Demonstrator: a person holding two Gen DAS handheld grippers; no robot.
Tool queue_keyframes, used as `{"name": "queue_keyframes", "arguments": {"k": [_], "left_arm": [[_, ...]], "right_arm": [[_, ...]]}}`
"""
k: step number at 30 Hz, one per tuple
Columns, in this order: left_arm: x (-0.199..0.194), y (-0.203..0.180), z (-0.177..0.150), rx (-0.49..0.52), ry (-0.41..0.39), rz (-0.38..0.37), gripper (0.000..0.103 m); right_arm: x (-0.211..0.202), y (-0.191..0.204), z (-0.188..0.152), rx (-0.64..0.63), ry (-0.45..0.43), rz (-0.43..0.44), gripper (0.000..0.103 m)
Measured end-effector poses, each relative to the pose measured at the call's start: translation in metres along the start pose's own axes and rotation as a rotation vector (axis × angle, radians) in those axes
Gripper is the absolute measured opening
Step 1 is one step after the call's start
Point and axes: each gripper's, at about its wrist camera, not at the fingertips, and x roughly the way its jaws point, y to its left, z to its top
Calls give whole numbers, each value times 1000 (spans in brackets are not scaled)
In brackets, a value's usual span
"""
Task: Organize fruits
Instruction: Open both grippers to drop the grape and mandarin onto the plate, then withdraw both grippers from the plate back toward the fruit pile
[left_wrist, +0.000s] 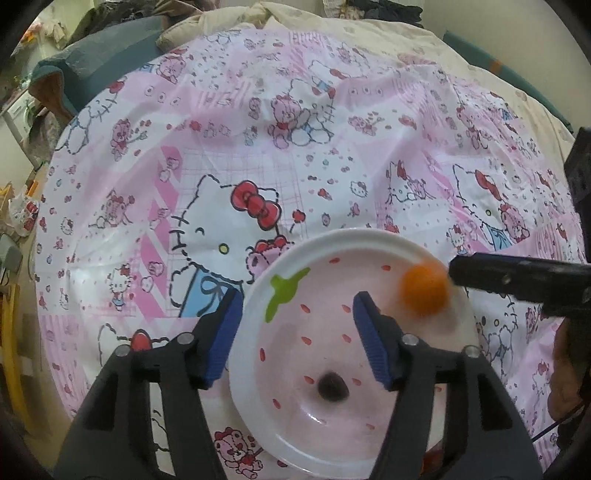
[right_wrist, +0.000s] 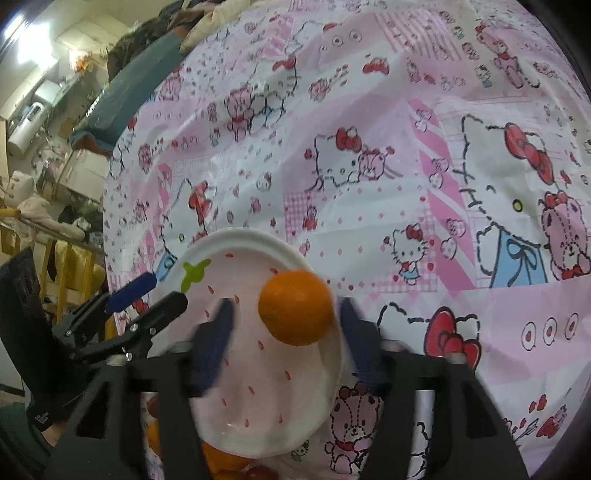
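Note:
A white plate (left_wrist: 332, 236) (right_wrist: 240, 234) painted like a strawberry lies on the pink cartoon-cat tablecloth (left_wrist: 221, 166). A small dark fruit (left_wrist: 332, 386) rests near the plate's middle. An orange (right_wrist: 295, 306) (left_wrist: 424, 291), blurred in the left wrist view, is at the plate's far right rim. My right gripper (right_wrist: 286, 343) is open, its blue pads either side of the orange with gaps and not pressing it. My left gripper (left_wrist: 299, 325) is open over the plate with nothing between its pads; it shows at the plate's left edge (right_wrist: 147, 299) in the right wrist view.
More oranges (right_wrist: 225, 458) and a red fruit (right_wrist: 258, 472) peek out at the plate's near edge, under my right gripper. The right gripper's black finger (left_wrist: 517, 273) reaches in from the right. A blue cushion (right_wrist: 140, 81) and room clutter lie beyond the table's left side.

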Motion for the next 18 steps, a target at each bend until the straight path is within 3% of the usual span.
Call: {"name": "queue_keyframes", "arguments": {"k": [5,10,18], "left_arm": [[-9,5,-2,-26,-33,1,78],[-18,11,-3,-51,-47,1,78],[-46,16,-13,-57,-95,-7,78]], "right_arm": [[-15,4,5,-4,-49,20,77],[-26,5,3,6,-76,27,89],[-49,14,-8,7,-107,22,91]]}}
